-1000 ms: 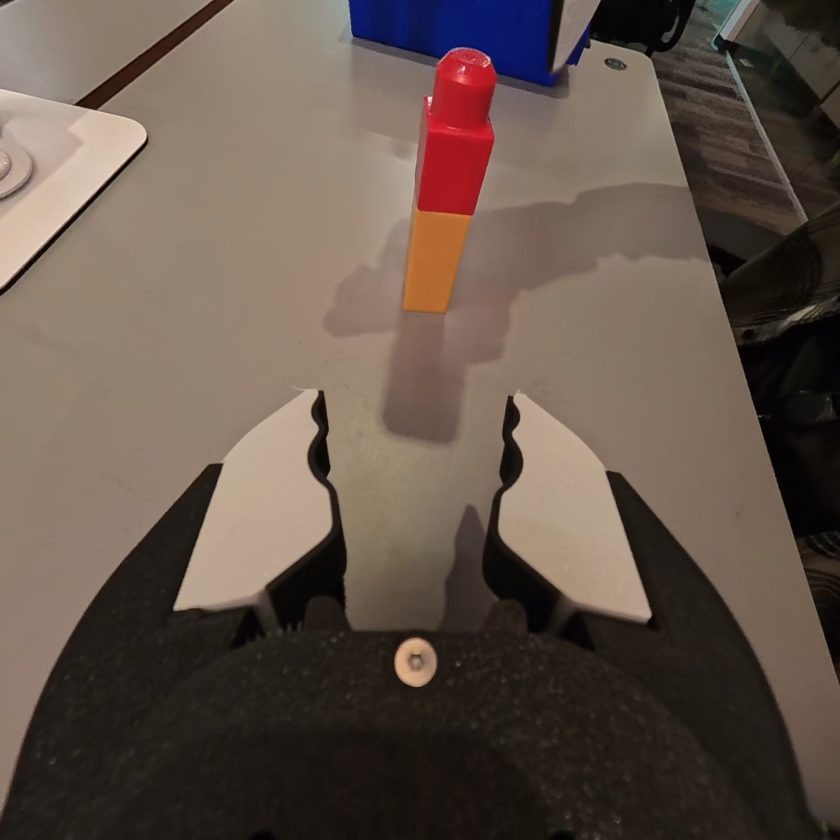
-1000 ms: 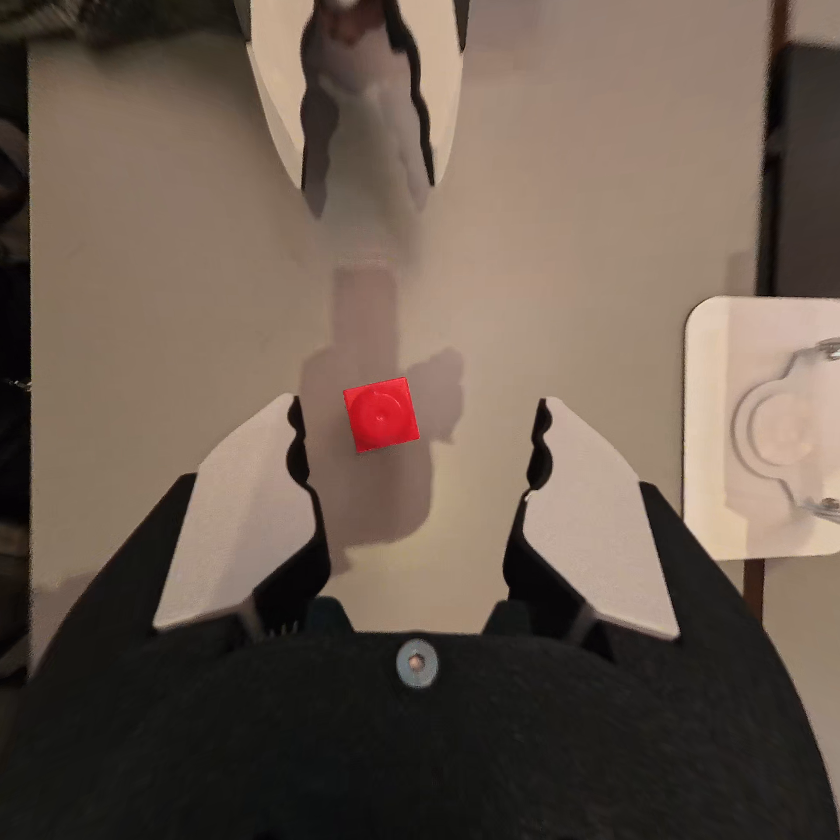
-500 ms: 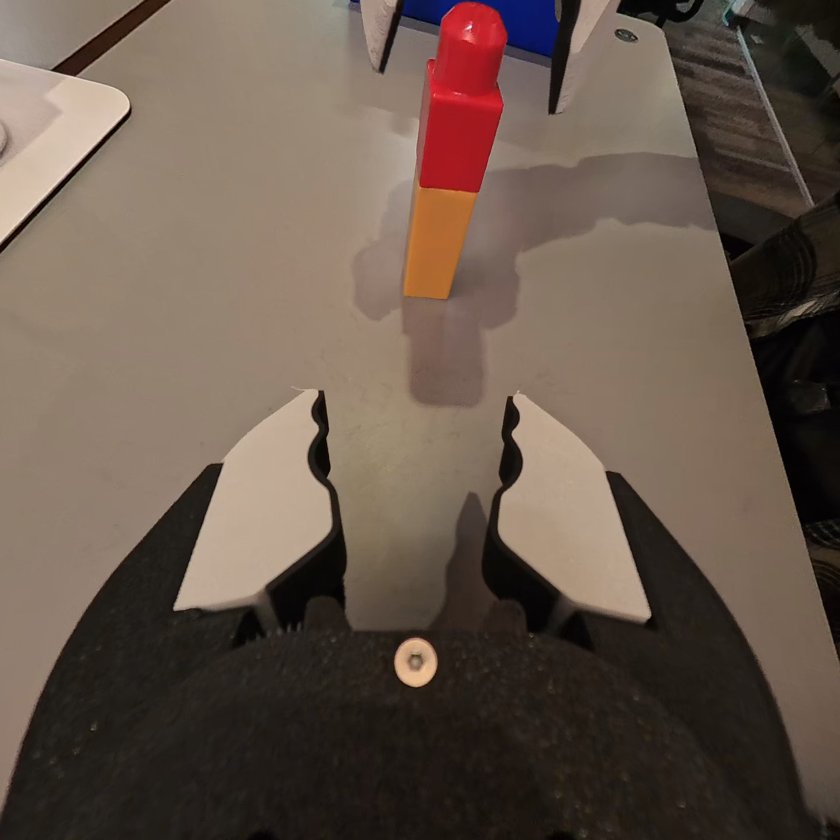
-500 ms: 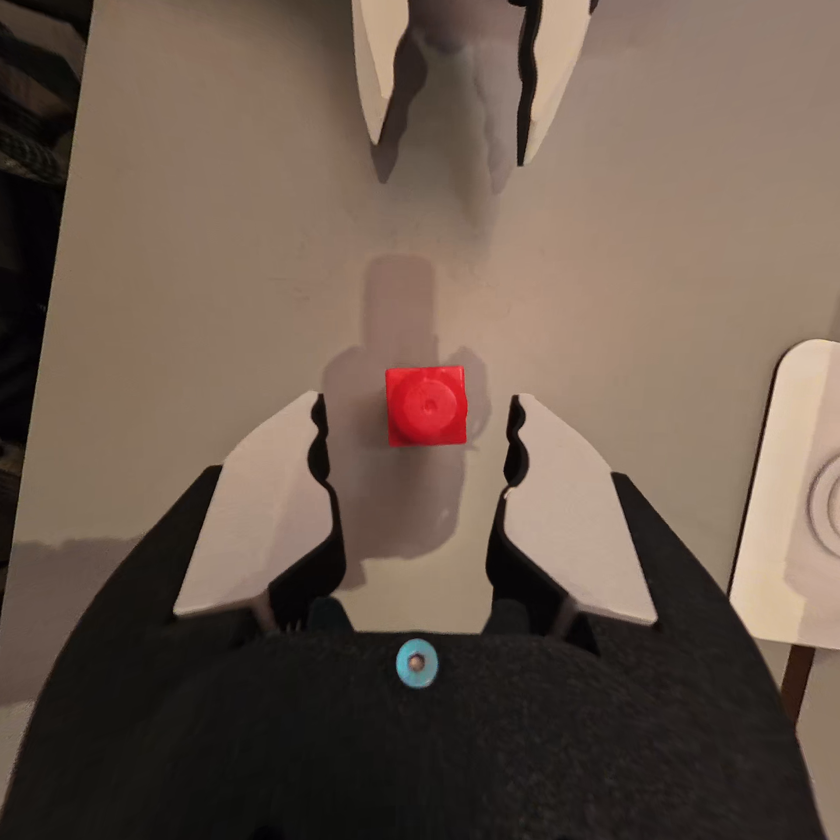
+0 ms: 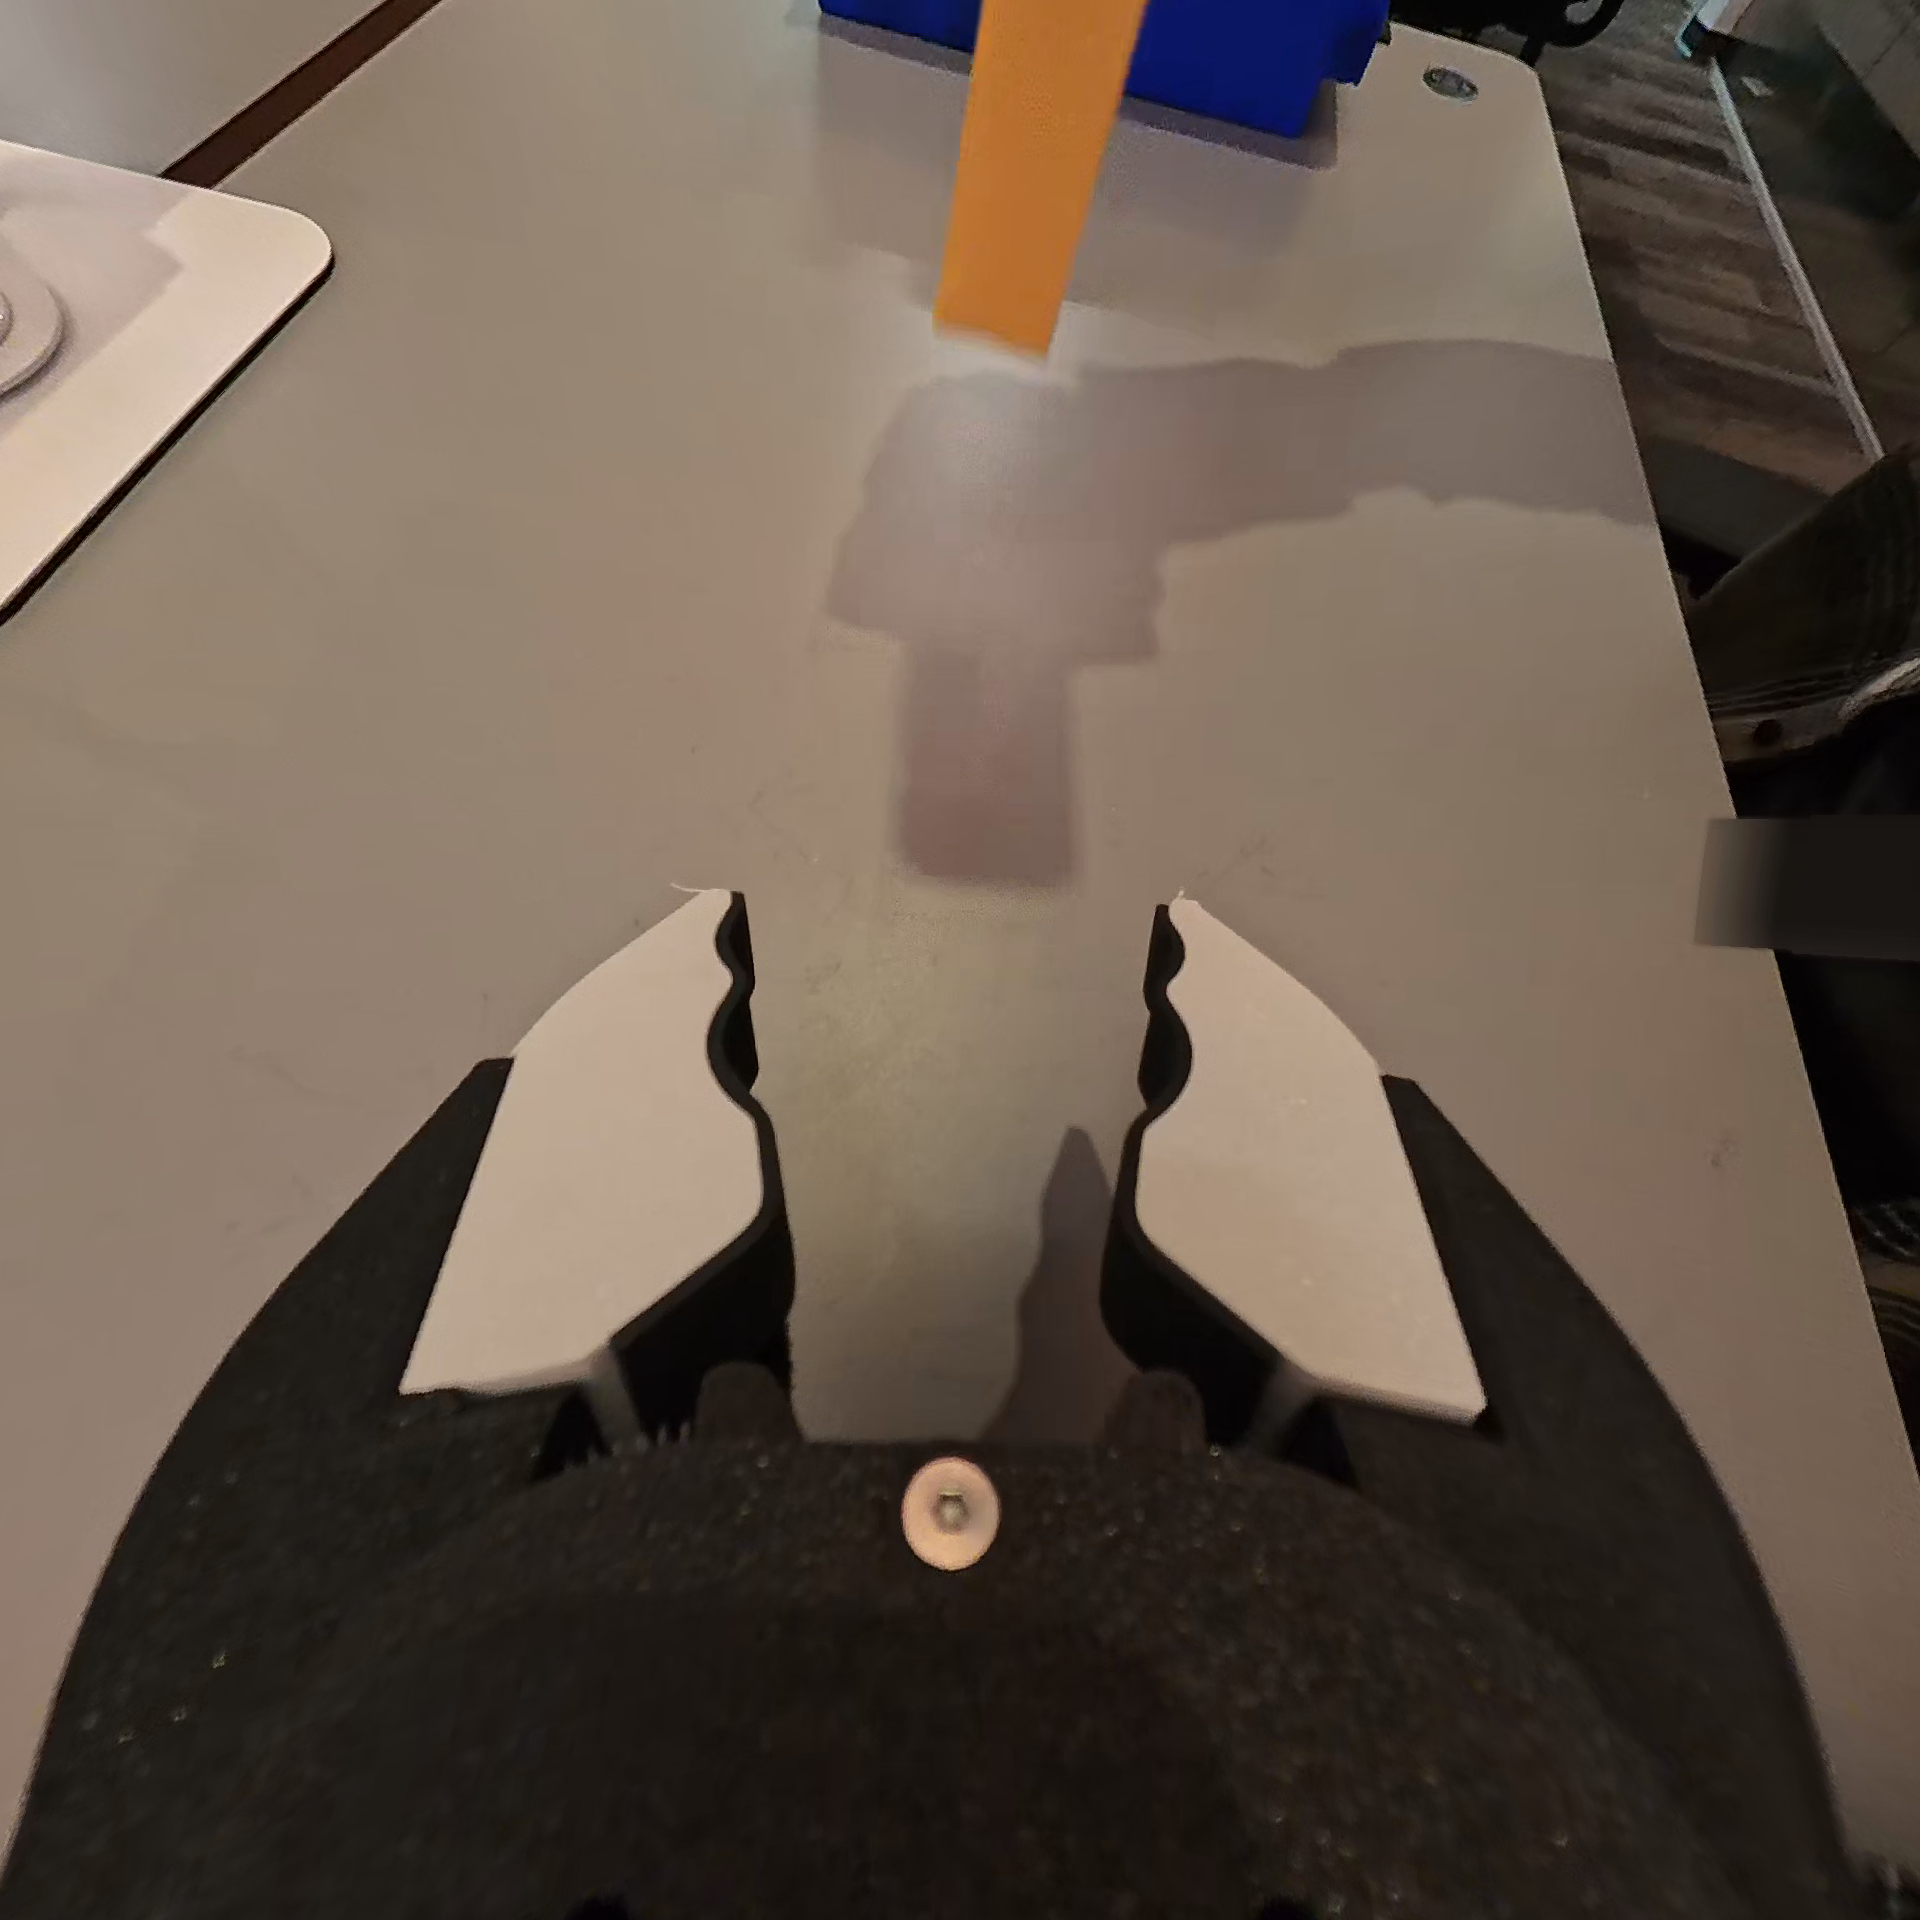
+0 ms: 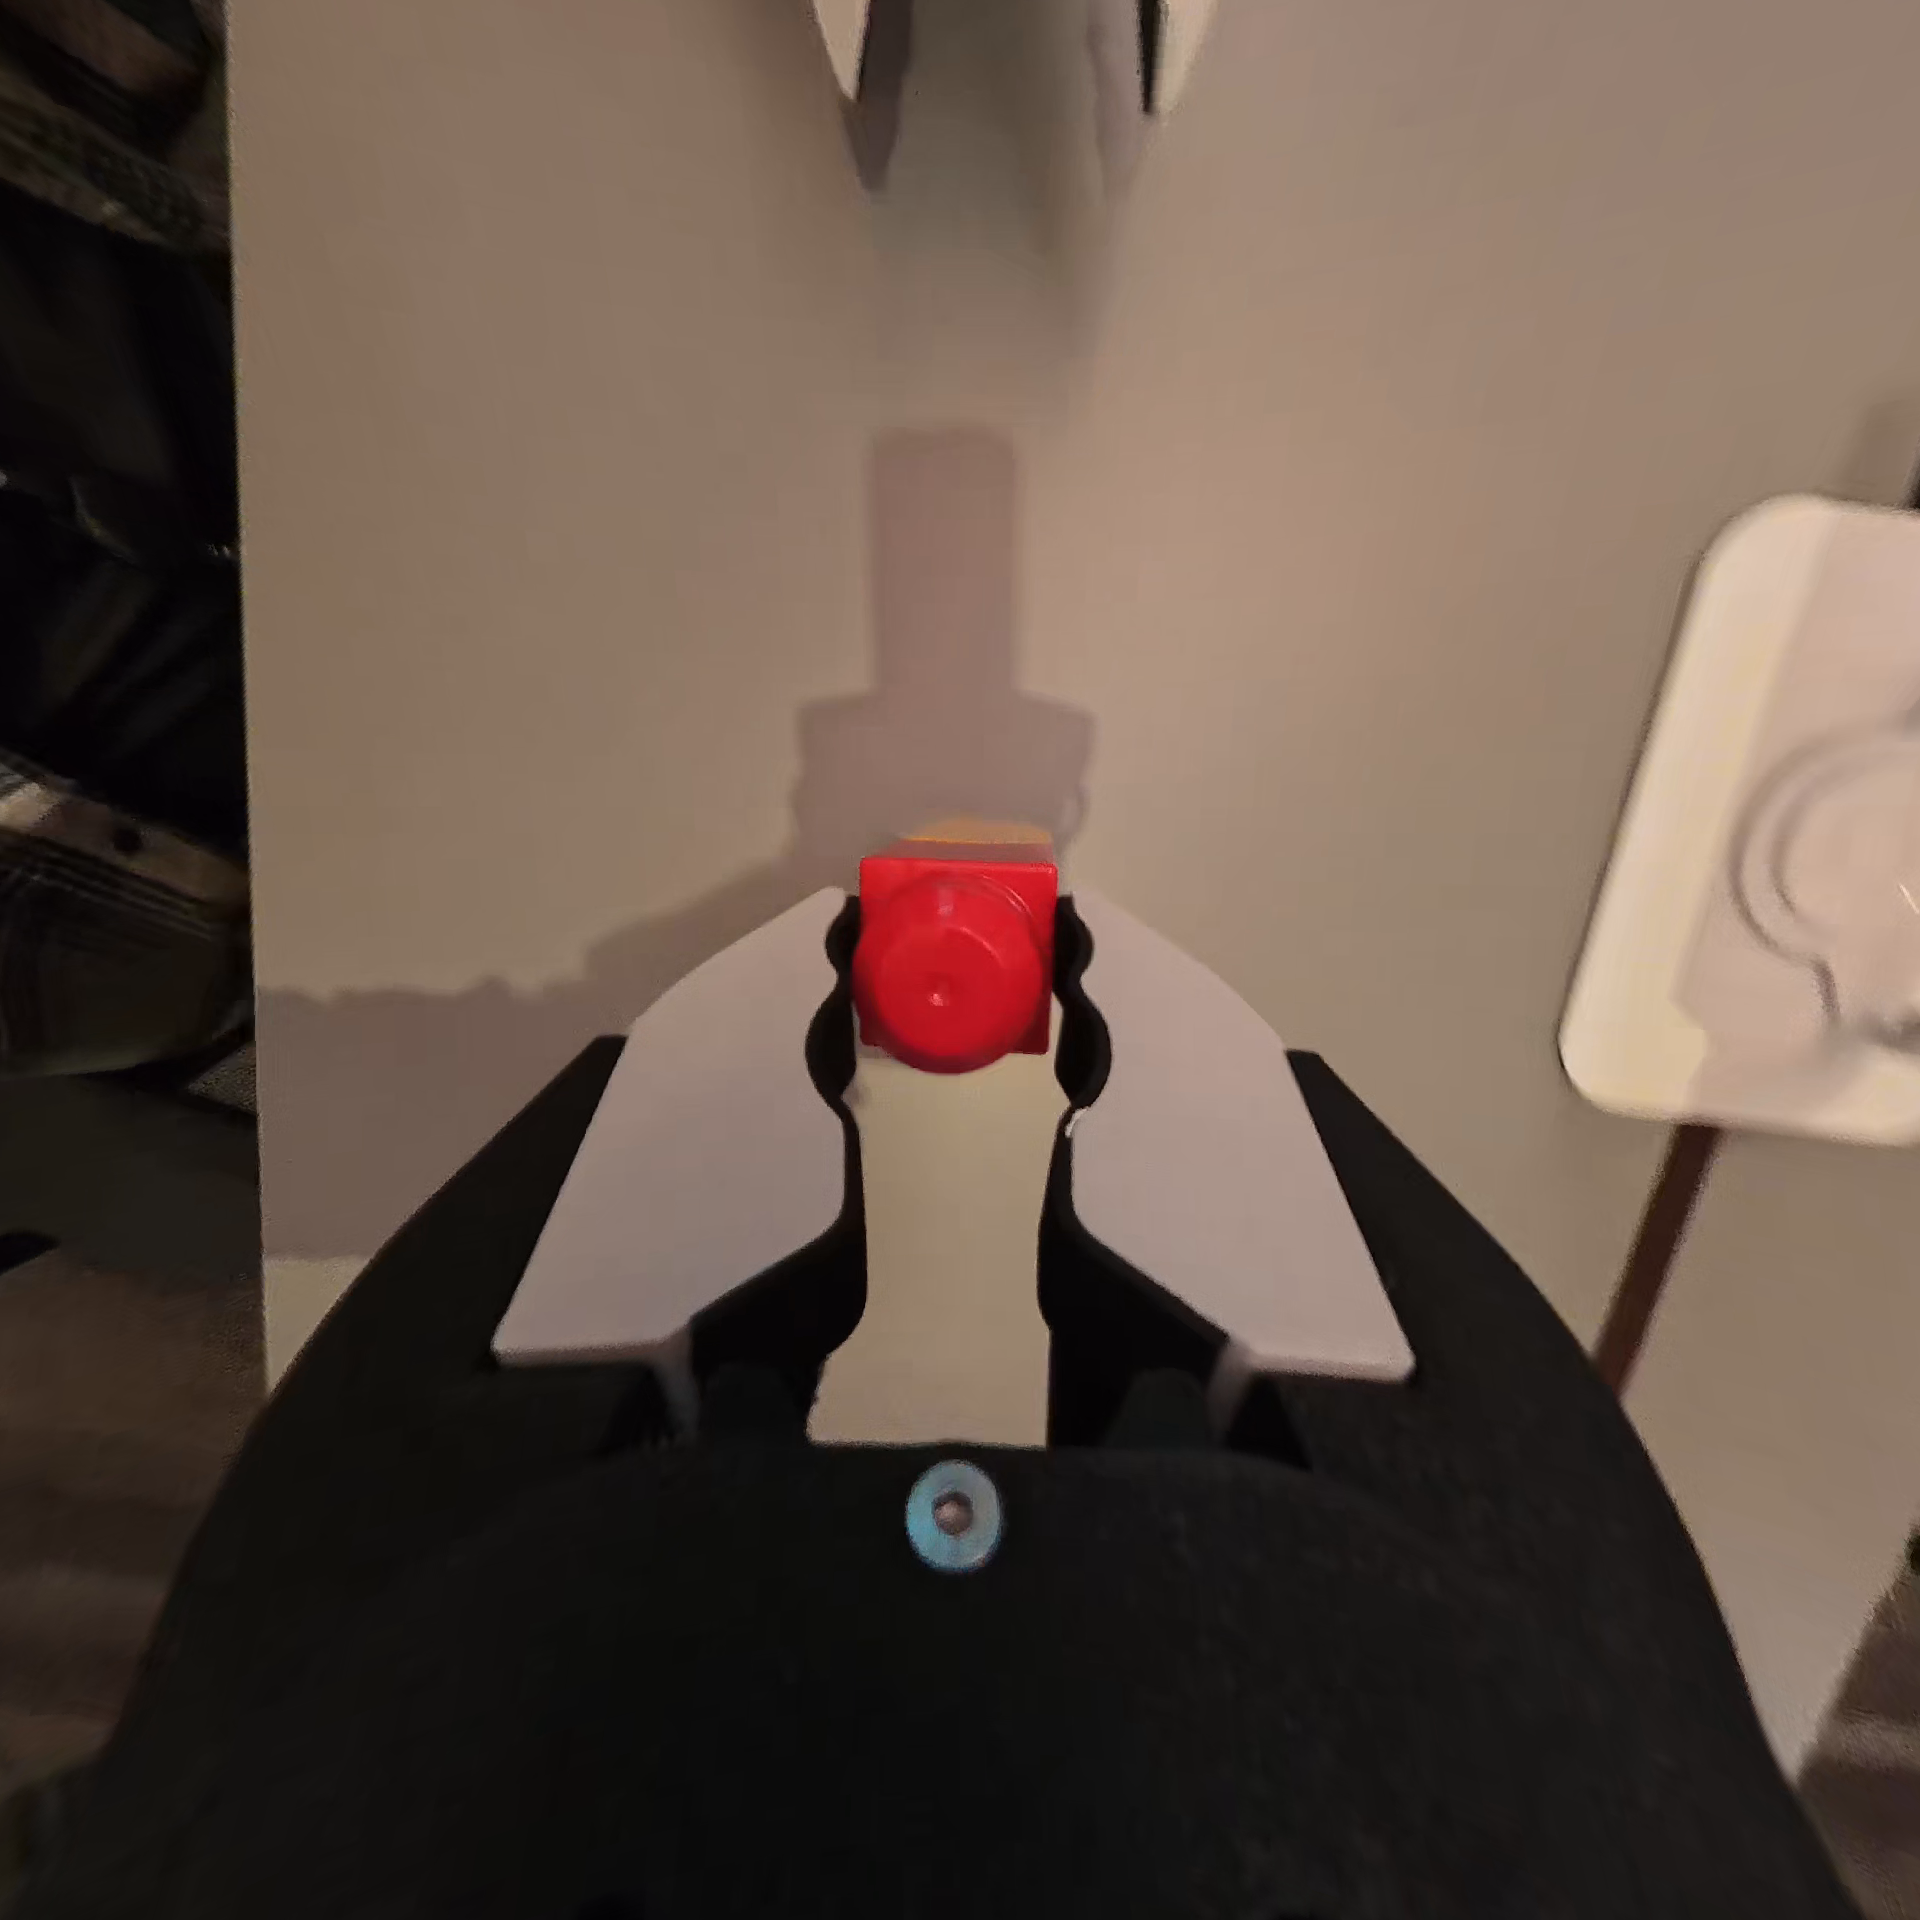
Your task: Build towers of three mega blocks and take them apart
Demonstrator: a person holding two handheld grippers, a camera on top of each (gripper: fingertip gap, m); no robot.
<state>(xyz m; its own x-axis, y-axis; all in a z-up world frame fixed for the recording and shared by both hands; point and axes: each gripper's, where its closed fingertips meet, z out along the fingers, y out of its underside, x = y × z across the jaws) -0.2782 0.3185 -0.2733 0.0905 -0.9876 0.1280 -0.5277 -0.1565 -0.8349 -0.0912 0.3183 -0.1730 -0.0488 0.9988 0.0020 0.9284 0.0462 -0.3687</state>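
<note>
R gripper [image 6: 954, 971] clamped on red block [image 6: 951, 977] w/ orange block [image 5: 1029, 177] under; L gripper [image 5: 951, 914] wide, empty.

One red block [image 6: 951, 961], one orange block [image 5: 1029, 177], one blue bin [image 5: 1226, 62], one white tray [image 5: 135, 312], two grippers [image 5: 951, 1023] [image 6: 954, 961], all over one desk [image 5: 520, 623].

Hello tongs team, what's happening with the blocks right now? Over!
Right tongs shut on red block, orange block hanging under it, off the table. Left tongs open, empty. Nothing in the way.
</note>
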